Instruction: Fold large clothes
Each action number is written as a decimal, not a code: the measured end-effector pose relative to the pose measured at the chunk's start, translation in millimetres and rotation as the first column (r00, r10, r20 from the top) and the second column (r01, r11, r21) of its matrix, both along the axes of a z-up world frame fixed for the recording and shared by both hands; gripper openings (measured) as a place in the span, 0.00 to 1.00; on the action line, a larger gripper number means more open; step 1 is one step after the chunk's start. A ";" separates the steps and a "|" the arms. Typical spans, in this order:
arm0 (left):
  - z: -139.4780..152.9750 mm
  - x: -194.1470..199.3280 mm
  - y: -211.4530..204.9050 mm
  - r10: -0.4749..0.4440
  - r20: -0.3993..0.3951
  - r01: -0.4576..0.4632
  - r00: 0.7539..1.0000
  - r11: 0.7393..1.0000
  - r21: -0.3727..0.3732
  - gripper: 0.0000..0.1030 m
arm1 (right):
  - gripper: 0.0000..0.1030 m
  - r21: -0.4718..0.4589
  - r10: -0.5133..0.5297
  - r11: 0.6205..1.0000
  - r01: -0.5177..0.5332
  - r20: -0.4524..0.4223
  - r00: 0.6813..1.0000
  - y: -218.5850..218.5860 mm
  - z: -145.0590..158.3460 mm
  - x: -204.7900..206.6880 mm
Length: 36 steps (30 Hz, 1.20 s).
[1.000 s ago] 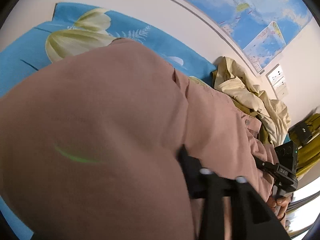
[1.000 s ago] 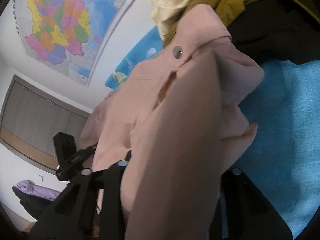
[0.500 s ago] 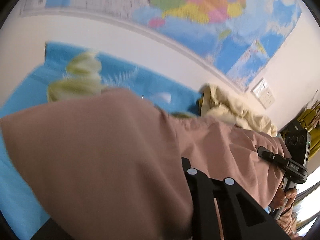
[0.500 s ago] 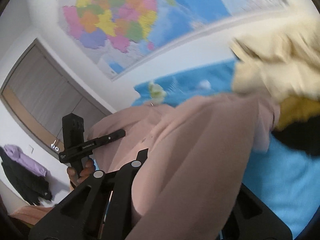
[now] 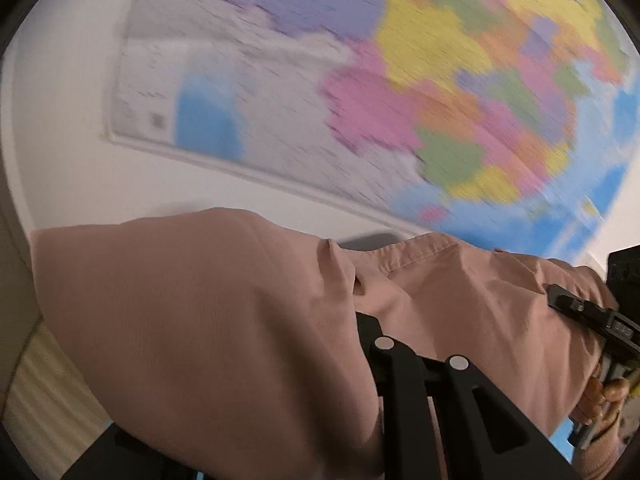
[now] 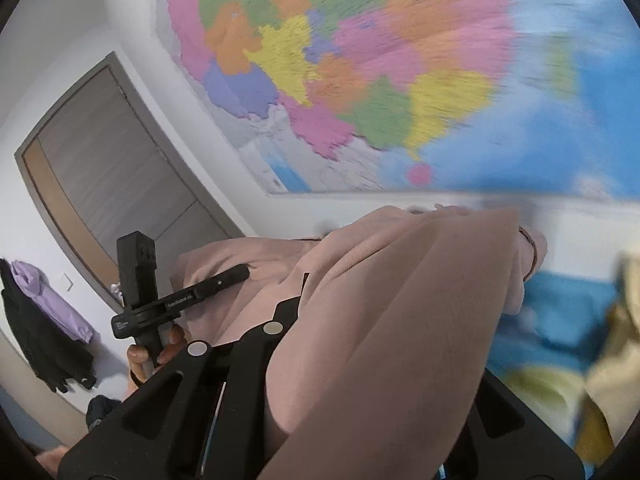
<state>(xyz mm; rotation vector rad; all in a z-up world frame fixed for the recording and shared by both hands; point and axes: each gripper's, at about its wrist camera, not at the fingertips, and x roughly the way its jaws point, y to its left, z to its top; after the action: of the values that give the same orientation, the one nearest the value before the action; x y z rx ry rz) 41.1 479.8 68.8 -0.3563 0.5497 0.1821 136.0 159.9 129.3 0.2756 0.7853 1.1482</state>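
Note:
A large dusty-pink garment (image 5: 224, 320) hangs lifted in the air between my two grippers, up in front of the wall map. My left gripper (image 5: 360, 344) is shut on one edge of it; the cloth drapes over the fingers and hides the tips. My right gripper (image 6: 316, 320) is shut on another edge of the same pink garment (image 6: 392, 340), which covers its right finger. Each wrist view shows the other gripper: the right one (image 5: 592, 316) at the far right of the left view, the left one (image 6: 172, 304) at left in the right view.
A colourful wall map (image 5: 440, 80) fills the background of both views. The blue floral bedsheet (image 6: 560, 320) and a heap of cream and mustard clothes (image 6: 616, 360) lie low right. A grey wardrobe door (image 6: 112, 184) and hanging purple and black clothes (image 6: 44, 308) stand at left.
Both grippers have risen with the pink garment and tilted upward. The bedsheet has dropped out of the left view and the map now fills both views.

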 end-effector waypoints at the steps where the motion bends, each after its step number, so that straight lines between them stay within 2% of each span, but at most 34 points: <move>1: 0.8 1.8 11.6 0.030 0.001 -0.030 1.000 1.000 0.004 0.15 | 0.09 0.005 0.006 1.000 -0.006 0.006 1.000 13.5 1.1 3.3; 5: -9.3 9.8 61.0 0.134 -0.004 -0.134 0.991 0.991 0.025 0.15 | 0.09 0.003 0.047 0.999 -0.047 0.030 0.998 68.0 -13.4 9.1; 7: -30.0 14.4 89.0 0.190 -0.025 -0.190 0.981 0.982 0.006 0.15 | 0.09 -0.016 0.066 0.998 -0.066 0.014 0.998 92.1 -35.8 10.0; 9: -60.5 20.9 113.5 0.226 -0.074 -0.228 0.971 0.973 -0.028 0.15 | 0.09 -0.052 0.095 0.994 -0.096 -0.025 0.995 110.8 -64.9 9.4; 13: -142.9 29.9 150.4 0.262 -0.233 -0.290 0.937 0.952 -0.095 0.17 | 0.11 -0.174 0.134 0.971 -0.161 -0.159 0.978 133.4 -142.1 3.5; 15: -158.3 27.0 156.2 0.259 -0.235 -0.293 0.937 0.947 -0.127 0.22 | 0.16 -0.186 0.131 0.968 -0.170 -0.206 0.970 128.8 -164.1 3.1; 17: -158.4 23.2 159.7 0.256 -0.217 -0.291 0.942 0.946 -0.144 0.24 | 0.27 -0.156 0.106 0.976 -0.151 -0.265 0.958 115.1 -172.5 8.5; 19: -154.2 22.8 159.7 0.264 -0.230 -0.294 0.937 0.950 -0.107 0.31 | 0.36 -0.164 0.089 0.976 -0.140 -0.288 0.953 104.0 -172.7 10.3; 20: -152.8 22.9 158.8 0.269 -0.239 -0.296 0.933 0.951 -0.083 0.37 | 0.47 -0.174 0.084 0.975 -0.139 -0.290 0.953 101.2 -171.4 10.3; 21: -151.4 22.3 157.7 0.277 -0.248 -0.299 0.928 0.953 -0.053 0.41 | 0.53 -0.180 0.085 0.973 -0.142 -0.292 0.953 96.7 -170.6 8.9; 22: -150.6 20.7 156.2 0.275 -0.249 -0.295 0.929 0.955 -0.044 0.41 | 0.65 -0.191 0.076 0.972 -0.135 -0.289 0.954 91.5 -169.6 8.3; 23: -151.0 18.7 155.8 0.271 -0.250 -0.290 0.930 0.956 -0.043 0.46 | 0.67 -0.196 0.066 0.973 -0.125 -0.281 0.957 84.2 -167.7 6.9; 24: -150.3 14.8 156.8 0.274 -0.256 -0.295 0.927 0.955 -0.044 0.52 | 0.67 -0.193 0.066 0.973 -0.124 -0.278 0.958 81.4 -165.0 5.8; 27: -148.7 7.3 155.9 0.274 -0.257 -0.298 0.927 0.953 -0.059 0.56 | 0.67 -0.201 0.032 0.975 -0.094 -0.291 0.956 65.5 -166.1 9.9; 30: -141.8 -1.7 147.4 0.296 -0.248 -0.316 0.922 0.948 -0.045 0.58 | 0.68 -0.197 -0.013 0.979 -0.045 -0.279 0.960 47.7 -161.5 11.7; 31: -138.6 -13.0 141.0 0.320 -0.239 -0.336 0.917 0.942 -0.027 0.58 | 0.65 -0.192 -0.023 0.981 -0.031 -0.274 0.961 43.1 -159.3 13.0; 32: -135.7 -20.0 138.7 0.345 -0.227 -0.357 0.910 0.934 -0.012 0.58 | 0.51 -0.186 -0.035 0.982 -0.016 -0.268 0.963 41.2 -157.7 14.2; 33: -132.0 -28.7 135.0 0.370 -0.211 -0.378 0.905 0.926 0.002 0.58 | 0.44 -0.186 -0.034 0.982 -0.017 -0.266 0.963 43.6 -157.3 15.2; 34: -127.6 -36.9 130.4 0.392 -0.194 -0.396 0.899 0.918 0.021 0.58 | 0.29 -0.213 -0.046 0.977 -0.009 -0.250 0.967 49.1 -156.0 17.6; 35: -123.2 -41.2 125.2 0.400 -0.181 -0.399 0.899 0.916 0.039 0.58 | 0.19 -0.236 -0.055 0.972 -0.003 -0.238 0.970 53.5 -157.1 18.4; 36: -120.0 -44.9 117.8 0.399 -0.171 -0.394 0.901 0.917 0.063 0.58 | 0.16 -0.247 -0.048 0.969 -0.012 -0.235 0.971 57.8 -157.7 18.9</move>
<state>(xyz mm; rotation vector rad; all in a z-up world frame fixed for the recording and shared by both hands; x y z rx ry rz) -3.8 597.7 -51.2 -0.4264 0.6497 0.6216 154.9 217.7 -28.4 0.2140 1.1273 0.9972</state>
